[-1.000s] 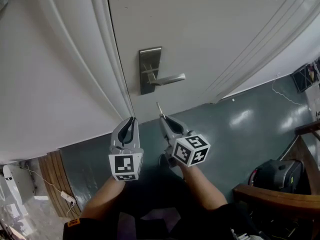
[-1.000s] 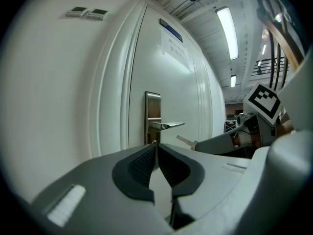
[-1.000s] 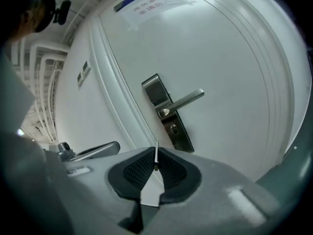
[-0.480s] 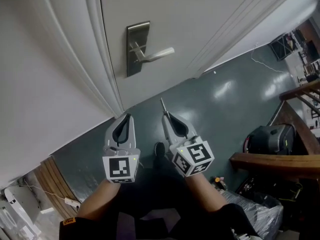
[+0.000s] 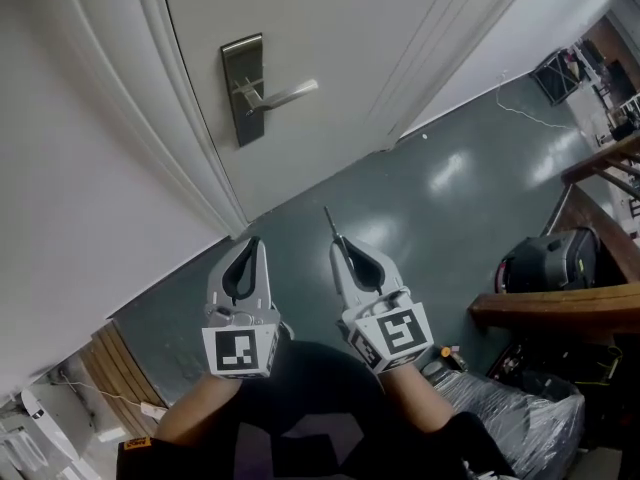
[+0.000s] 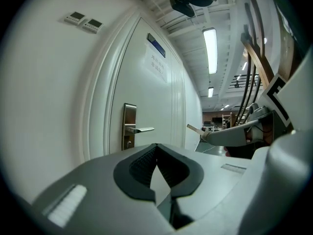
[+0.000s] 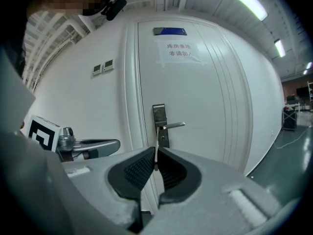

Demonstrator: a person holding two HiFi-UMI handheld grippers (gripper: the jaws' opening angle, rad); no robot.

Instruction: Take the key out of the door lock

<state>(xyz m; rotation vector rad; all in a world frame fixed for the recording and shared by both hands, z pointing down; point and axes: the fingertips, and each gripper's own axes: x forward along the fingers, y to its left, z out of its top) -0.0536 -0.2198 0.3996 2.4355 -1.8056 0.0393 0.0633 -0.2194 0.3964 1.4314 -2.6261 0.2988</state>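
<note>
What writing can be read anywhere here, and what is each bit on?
Paper sheet on the door: red Chinese print, apparently "库房重地" over "非请勿入", blurred.
Blue plate above it: too small to read.
Two wall panels: nothing legible.
Marker cubes: patterns only, no words.

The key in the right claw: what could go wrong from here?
The right claw pinches the key only at its very tips, most of it sticking out, so it could twist or slip and fall to the floor. The shut left claw hangs close beside and might knock it.
</note>
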